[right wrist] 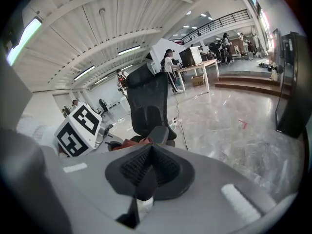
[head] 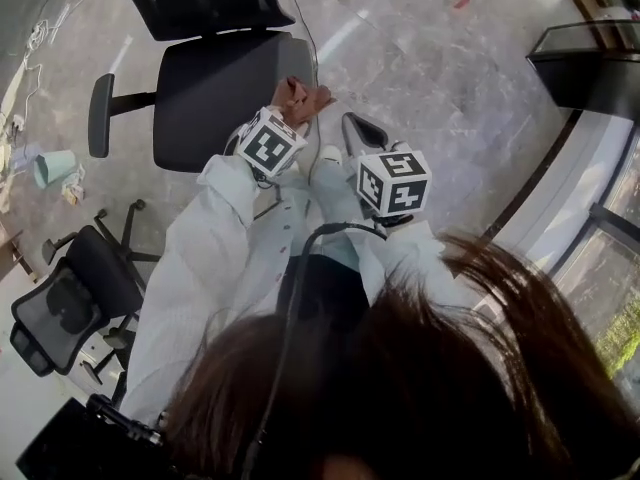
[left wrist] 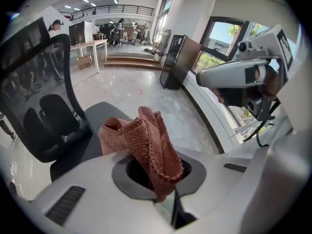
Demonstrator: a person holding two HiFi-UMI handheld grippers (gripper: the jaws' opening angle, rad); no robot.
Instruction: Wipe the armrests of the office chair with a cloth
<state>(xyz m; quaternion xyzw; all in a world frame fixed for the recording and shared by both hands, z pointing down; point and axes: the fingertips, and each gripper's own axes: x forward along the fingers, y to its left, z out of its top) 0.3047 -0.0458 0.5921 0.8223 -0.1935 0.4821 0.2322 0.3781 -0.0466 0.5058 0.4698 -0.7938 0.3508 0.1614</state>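
The left gripper [left wrist: 162, 182] is clamped on a bunched rust-brown cloth [left wrist: 145, 139], whose long axis rises out of the jaws and folds over toward the chair's backrest. In the head view the cloth [head: 303, 96] points away from the person and sits at the near right edge of the office chair [head: 215, 88] seat. The right gripper [right wrist: 147, 165], jaws pressed together with nothing between them, is held just beside the left gripper [head: 291, 108], its tips [head: 352, 124] aimed at the same corner of the seat. The chair's far armrest [head: 99, 115] runs lengthwise, well apart from both tools. Open marble floor [head: 430, 63] spreads to the right as far as a black cabinet [head: 590, 68]; a second chair [head: 68, 300] stands near the person's left. Each gripper's cube carries black-and-white square markers.
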